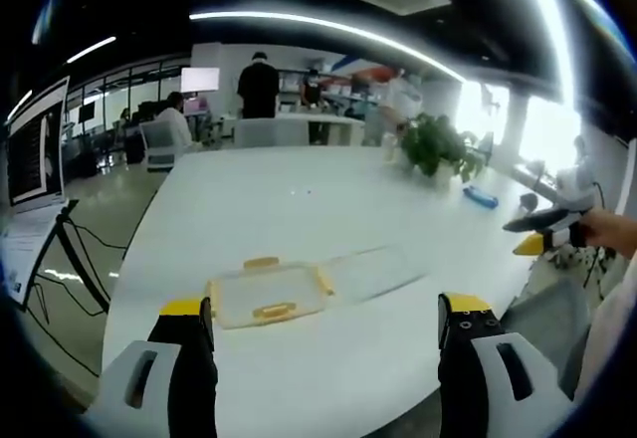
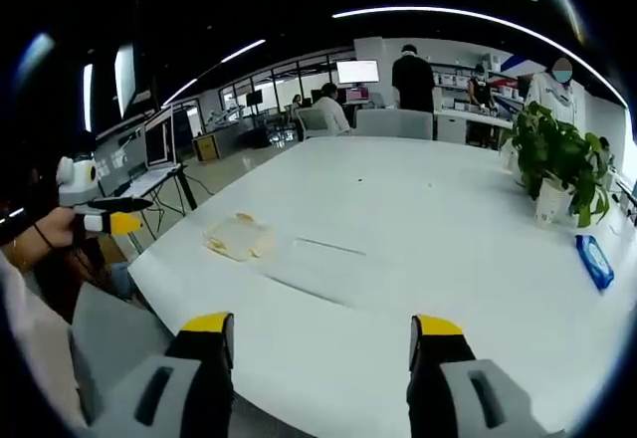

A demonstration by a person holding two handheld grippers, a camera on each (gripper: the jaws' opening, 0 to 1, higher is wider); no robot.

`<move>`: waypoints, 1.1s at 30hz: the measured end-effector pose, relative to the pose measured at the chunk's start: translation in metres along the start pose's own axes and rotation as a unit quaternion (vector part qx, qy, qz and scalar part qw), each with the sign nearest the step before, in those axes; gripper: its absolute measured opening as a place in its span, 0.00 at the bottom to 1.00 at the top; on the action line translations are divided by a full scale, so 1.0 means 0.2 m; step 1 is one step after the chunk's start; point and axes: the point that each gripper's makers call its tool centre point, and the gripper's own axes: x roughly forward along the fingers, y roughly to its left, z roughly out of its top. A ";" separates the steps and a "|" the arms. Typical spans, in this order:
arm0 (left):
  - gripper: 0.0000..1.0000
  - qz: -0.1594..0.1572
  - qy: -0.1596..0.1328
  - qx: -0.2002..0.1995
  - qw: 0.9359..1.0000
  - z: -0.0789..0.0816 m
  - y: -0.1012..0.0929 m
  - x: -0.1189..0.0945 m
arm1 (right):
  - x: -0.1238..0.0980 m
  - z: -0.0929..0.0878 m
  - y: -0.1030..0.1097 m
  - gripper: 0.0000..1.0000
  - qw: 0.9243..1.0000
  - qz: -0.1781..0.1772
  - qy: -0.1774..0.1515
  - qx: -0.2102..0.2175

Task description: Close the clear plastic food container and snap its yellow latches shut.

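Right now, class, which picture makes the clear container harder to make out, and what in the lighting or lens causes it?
In the right gripper view, the container is a pale washed-out smudge on the bright white table; in the left gripper view, its yellow latches read clearly, though window glare bleaches the right side; fisheye bends both.

White table — clear container, perhaps its lid, potted plant.

An open office: a long white worktop under curved ceiling light strips, a potted plant near its far corner, desks with monitors behind, bright windows alongside.
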 end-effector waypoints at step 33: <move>0.91 -0.008 0.013 0.005 1.000 -0.03 -0.02 0.01 | 0.00 -0.01 0.02 0.71 1.000 0.008 0.009 -0.006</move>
